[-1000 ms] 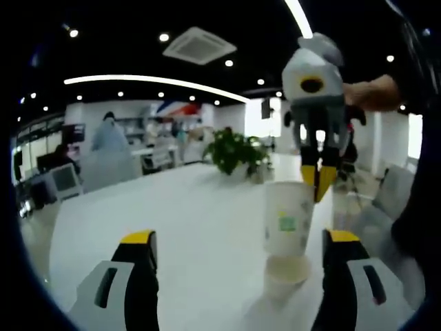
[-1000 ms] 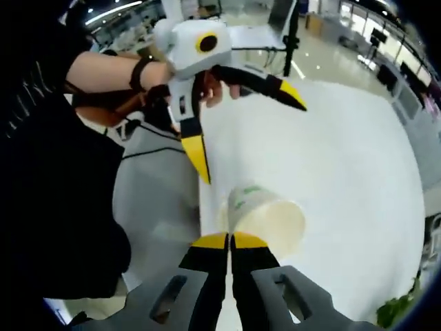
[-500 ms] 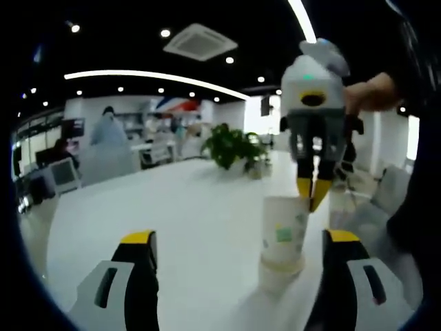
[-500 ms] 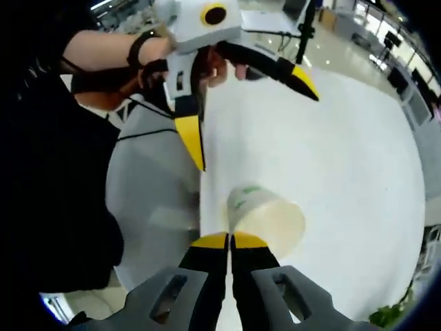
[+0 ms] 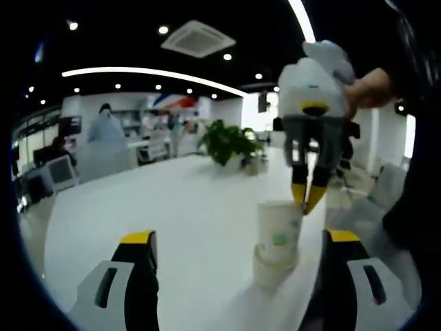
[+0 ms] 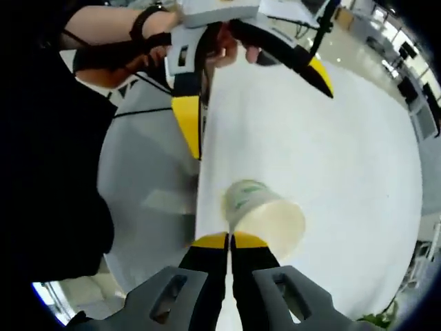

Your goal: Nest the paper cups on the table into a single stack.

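Two paper cups are showing in the left gripper view: an upper cup (image 5: 279,233) with a green mark is sitting partway down inside a lower cup (image 5: 267,269) standing on the white worktop (image 5: 172,214). The right tongs (image 5: 303,198) are coming down from above, their yellow tips pressed together on the upper cup's rim, so they are pinching it. In the right gripper view the same tongs (image 6: 229,241) are closing tip to tip on the near edge of that cup (image 6: 265,215), whose open mouth is facing the camera; its inside is looking bare and pale, nothing in it as far as the frame is telling. The left tongs (image 6: 255,103) are hanging spread wide above the cup, touching nothing, held by a person's hand (image 6: 227,52); in their own view the left tongs (image 5: 238,238) are standing apart on either side of the pair. Judging progress: the nesting of these two is mostly done, with the upper cup apparently not fully seated, since a band of the lower cup is showing beneath. Left to do, by my reading: pressing it home and releasing. Whether more cups are waiting elsewhere on the worktop I cannot tell. A potted plant (image 5: 227,141) is standing at the far end.
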